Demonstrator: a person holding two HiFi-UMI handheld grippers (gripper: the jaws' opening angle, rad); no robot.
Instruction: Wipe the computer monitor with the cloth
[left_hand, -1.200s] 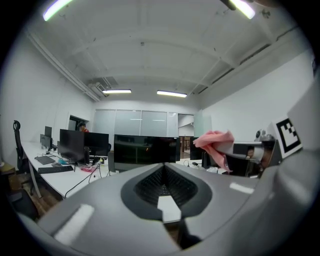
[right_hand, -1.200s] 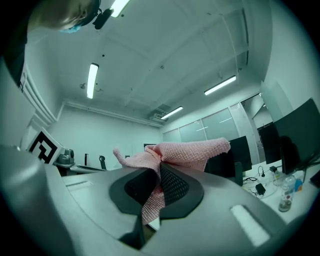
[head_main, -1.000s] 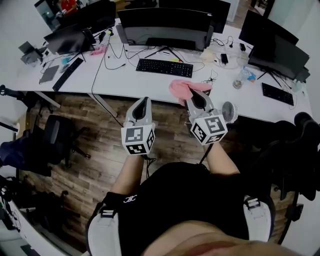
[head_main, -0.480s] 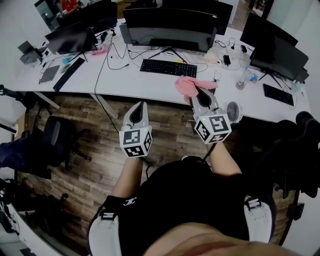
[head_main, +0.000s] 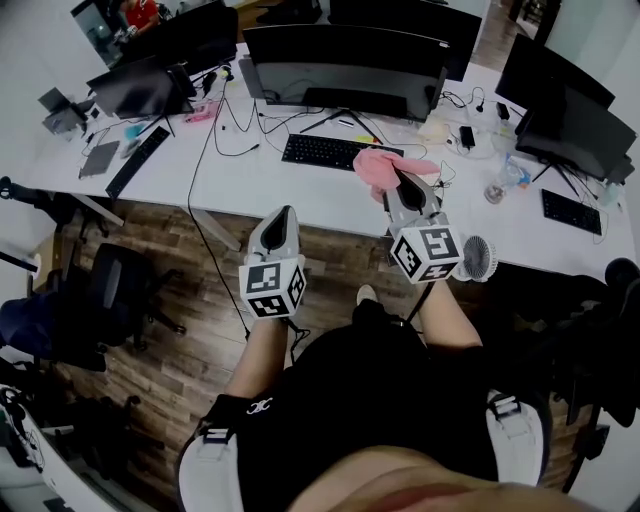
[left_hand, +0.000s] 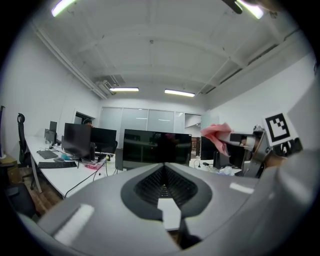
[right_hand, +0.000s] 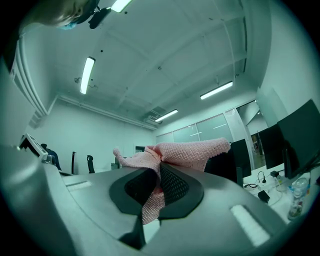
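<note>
– Pink knit cloth (head_main: 383, 167): where is it?

– Clamped in the right gripper (head_main: 398, 178). That gripper's own view shows its jaws closed on a fold of the cloth (right_hand: 186, 149). The rest is bunched above them, and a strip hangs down between the pads.

– Is it touching the monitor (head_main: 345, 62)?

– No. In the head view it is held in the air over the near part of the white desk (head_main: 250, 180), by the right end of the keyboard (head_main: 330, 152). The monitor stands behind the keyboard, apart from the cloth. In the left gripper view the cloth shows to the right of the dark monitor (left_hand: 157, 147), about level with its top edge.

– And the left gripper (head_main: 283, 212)?

– It is lower and nearer the person, over the wood floor (head_main: 190, 250) just in front of the desk's edge, pointing toward the desk. Its jaws are pressed together with nothing between them.

– Anything close by?

– A small fan (head_main: 478, 258) is at the desk's front edge, just to the right of the right gripper. A bottle (head_main: 503, 182) stands farther back on the desk.
</note>
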